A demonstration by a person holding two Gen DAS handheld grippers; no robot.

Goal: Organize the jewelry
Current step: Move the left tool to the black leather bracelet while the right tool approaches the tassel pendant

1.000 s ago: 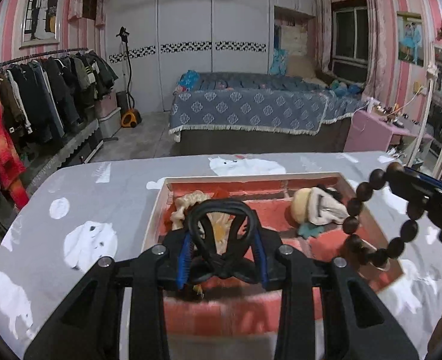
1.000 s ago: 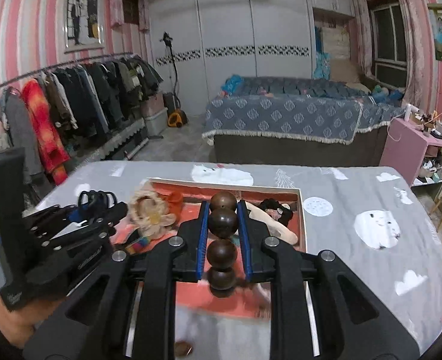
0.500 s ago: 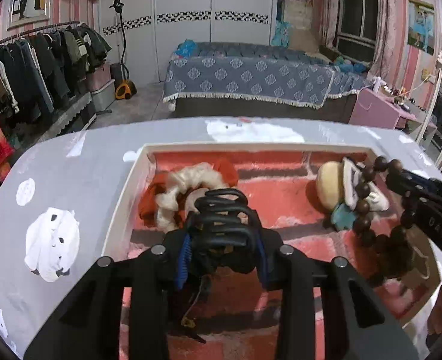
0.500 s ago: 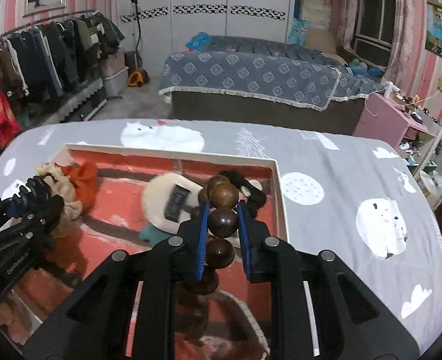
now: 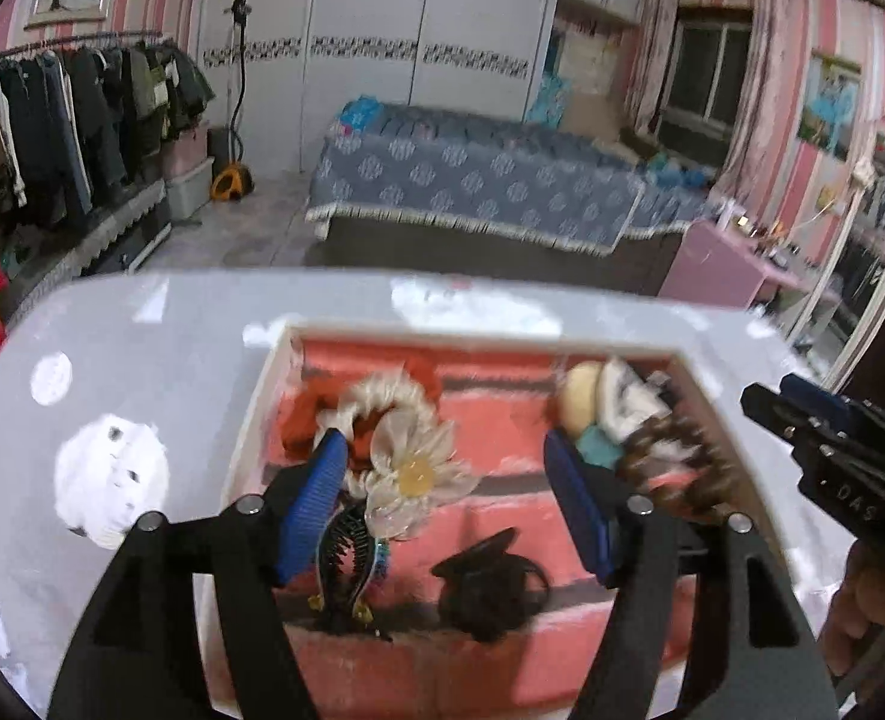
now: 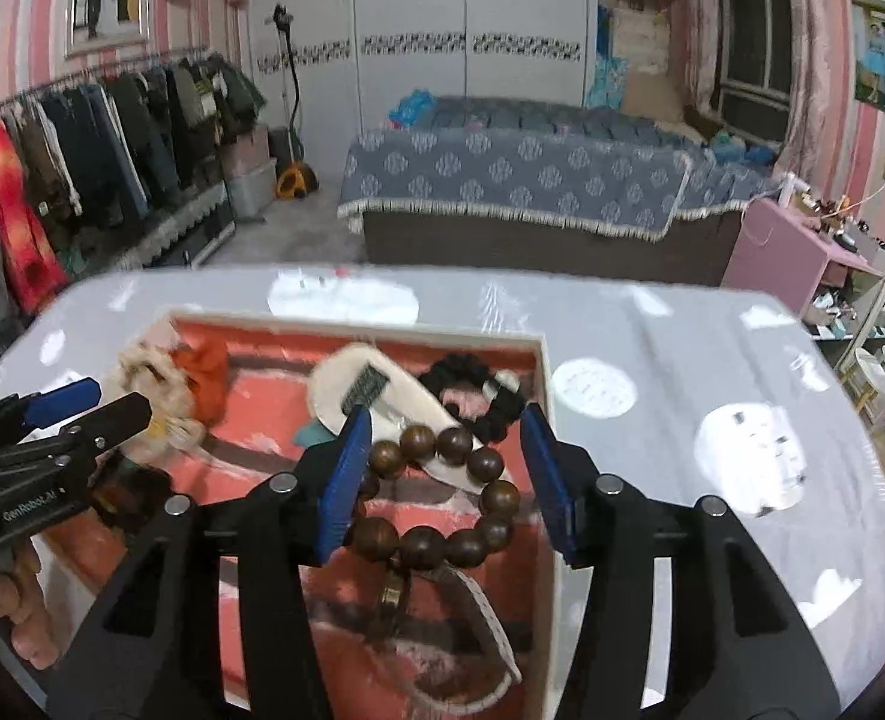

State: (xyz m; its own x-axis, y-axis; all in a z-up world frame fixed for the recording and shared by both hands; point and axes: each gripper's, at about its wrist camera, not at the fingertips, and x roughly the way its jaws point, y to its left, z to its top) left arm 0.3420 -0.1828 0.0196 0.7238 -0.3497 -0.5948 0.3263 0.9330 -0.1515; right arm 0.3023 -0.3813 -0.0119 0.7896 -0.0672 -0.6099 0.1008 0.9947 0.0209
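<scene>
A white-rimmed box [image 5: 265,396] with a red striped lining sits on the grey table; it also shows in the right wrist view [image 6: 543,372]. My left gripper [image 5: 445,504] is open above it. A black hair claw [image 5: 490,585] lies loose on the lining under that gripper. A second dark claw clip [image 5: 346,564] and a white flower scrunchie [image 5: 409,456] lie by the left finger. My right gripper [image 6: 448,477] is open over a brown wooden bead bracelet [image 6: 442,498], which lies in the box.
The box also holds an orange scrunchie [image 6: 205,375], a cream pad [image 6: 376,399] and a black scrunchie [image 6: 478,387]. The table [image 6: 712,372] has a grey polar-bear cloth. A bed, a clothes rack and a pink side table stand beyond it.
Both grippers have opened. The black hair claw has dropped out of the left one into the box. The bead bracelet has dropped out of the right one onto the lining.
</scene>
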